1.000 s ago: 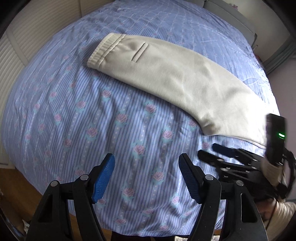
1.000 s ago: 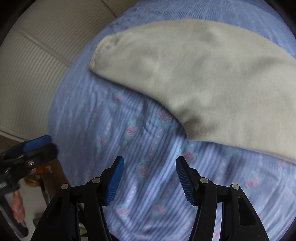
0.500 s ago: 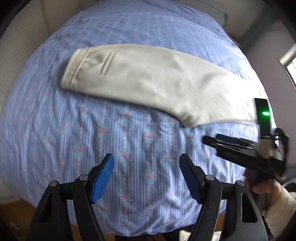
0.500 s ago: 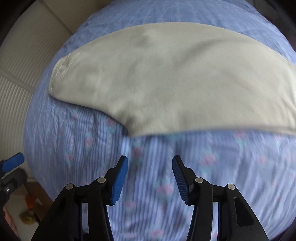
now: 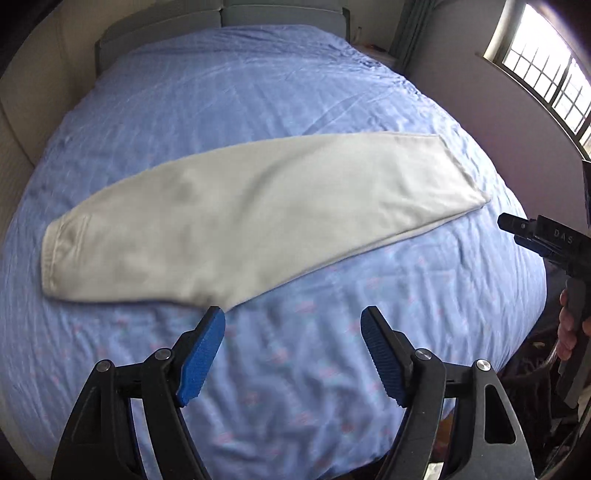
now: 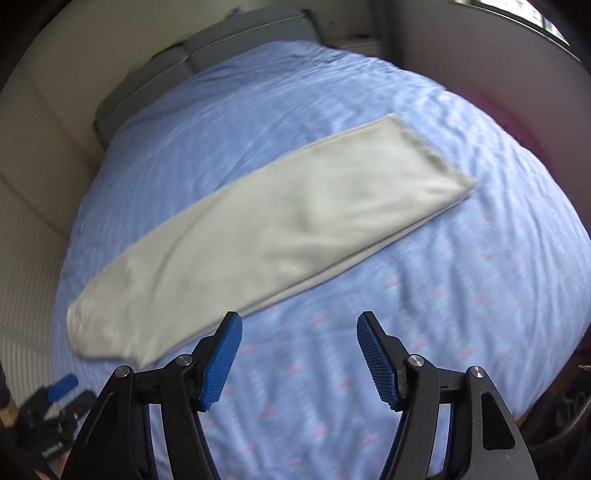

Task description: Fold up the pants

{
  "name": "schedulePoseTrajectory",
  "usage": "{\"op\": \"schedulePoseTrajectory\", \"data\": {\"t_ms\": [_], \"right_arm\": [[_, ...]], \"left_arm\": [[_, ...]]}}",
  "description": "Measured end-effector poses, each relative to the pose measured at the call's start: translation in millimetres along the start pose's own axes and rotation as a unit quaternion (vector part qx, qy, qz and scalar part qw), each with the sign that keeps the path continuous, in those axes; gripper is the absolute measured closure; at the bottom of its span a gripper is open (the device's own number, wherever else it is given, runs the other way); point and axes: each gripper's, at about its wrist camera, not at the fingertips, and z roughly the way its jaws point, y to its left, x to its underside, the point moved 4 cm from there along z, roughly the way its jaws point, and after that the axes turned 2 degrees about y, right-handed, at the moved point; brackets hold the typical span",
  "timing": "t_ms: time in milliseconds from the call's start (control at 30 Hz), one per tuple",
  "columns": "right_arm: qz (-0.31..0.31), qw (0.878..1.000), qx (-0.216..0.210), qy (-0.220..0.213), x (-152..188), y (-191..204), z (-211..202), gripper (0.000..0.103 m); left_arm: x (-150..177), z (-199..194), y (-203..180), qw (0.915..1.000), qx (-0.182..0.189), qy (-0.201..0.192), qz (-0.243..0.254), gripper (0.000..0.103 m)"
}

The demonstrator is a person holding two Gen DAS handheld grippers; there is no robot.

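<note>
Bedspread first, blue and striped with small pink flowers, filling both wrist views from the grey headboard down to the near edge. Across its middle lie the pants, cream-coloured, already doubled leg over leg into one long flat strip, waistband end at the left, cuffs at the right, nothing touching them. A window glows at the upper right of the left view. Over the bare cover on the near side hangs the left gripper, blue pads spread wide, nothing between them. Same story for the right gripper: jaws opening right now, only bedspread showing in the gap, the strip's near edge just beyond its left pad. A hand wraps that tool's grip at the far right of the left view.
</note>
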Motion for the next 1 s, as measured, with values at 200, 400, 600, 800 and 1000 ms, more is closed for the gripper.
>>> {"op": "schedulePoseTrajectory", "data": {"t_ms": [200,400,600,800,1000], "right_arm": [[0.037,0.999,0.005,-0.013,-70,-109,23,0.037],[0.063,0.998,0.011,0.005,-117,-182,64,0.039],[0.098,0.995,-0.007,0.034,-144,-221,118,0.054],[0.108,0.992,-0.009,0.064,-151,-227,162,0.086],[0.07,0.995,0.054,0.035,-165,-228,156,0.095]], "left_arm": [[-40,31,-107,0.9995,-0.001,-0.012,-0.031,0.028],[-72,72,-181,0.9992,0.007,0.033,-0.024,0.028],[-91,100,-224,0.9984,-0.005,0.053,0.021,0.028],[-98,119,-235,0.9967,-0.003,0.077,0.023,0.028],[-105,127,-247,0.996,0.01,0.083,0.031,0.028]]}}
